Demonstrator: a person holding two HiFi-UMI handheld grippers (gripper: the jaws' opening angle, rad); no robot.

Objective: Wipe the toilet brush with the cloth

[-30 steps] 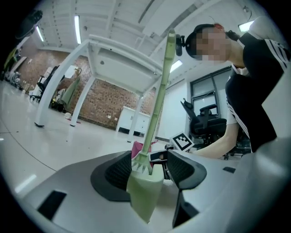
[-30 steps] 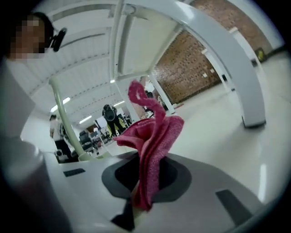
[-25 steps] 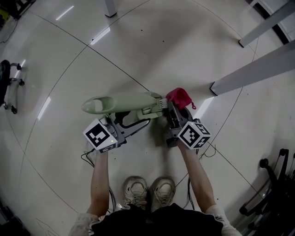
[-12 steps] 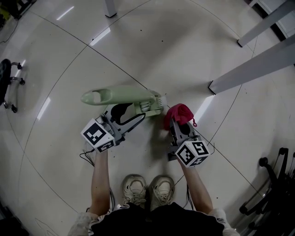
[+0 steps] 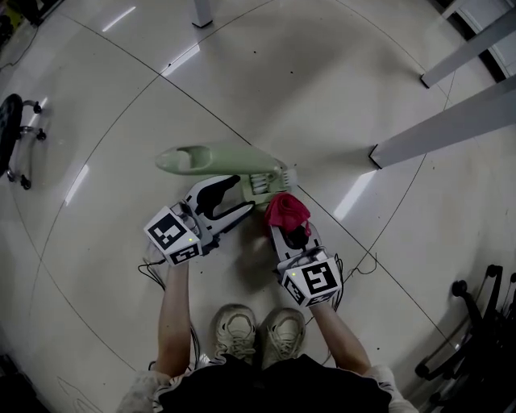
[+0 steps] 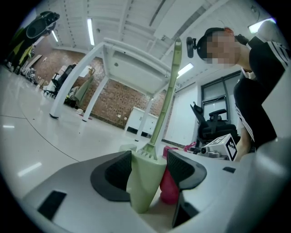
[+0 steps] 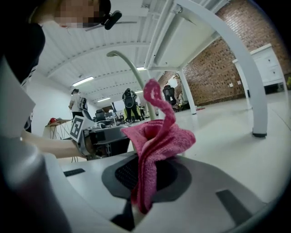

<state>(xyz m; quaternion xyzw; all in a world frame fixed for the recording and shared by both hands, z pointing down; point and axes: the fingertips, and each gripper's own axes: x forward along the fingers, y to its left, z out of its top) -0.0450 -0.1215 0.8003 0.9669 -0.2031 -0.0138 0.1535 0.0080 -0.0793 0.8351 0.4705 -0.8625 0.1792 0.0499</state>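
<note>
The pale green toilet brush is held level above the floor, its looped handle end to the left and its bristle head to the right. My left gripper is shut on the brush near the head; in the left gripper view the green body sits between both pads, with the handle running up and away. My right gripper is shut on a pink cloth, which lies just below the bristle head. In the right gripper view the cloth bunches up from the jaws.
White table legs cross the floor at the upper right, and a white post stands at the top. Office chair bases sit at the far left and lower right. Cables trail beside the person's shoes.
The right gripper has carried the pink cloth left and nearer the person, from the right of the bristle head to just under it. The brush has shifted slightly right.
</note>
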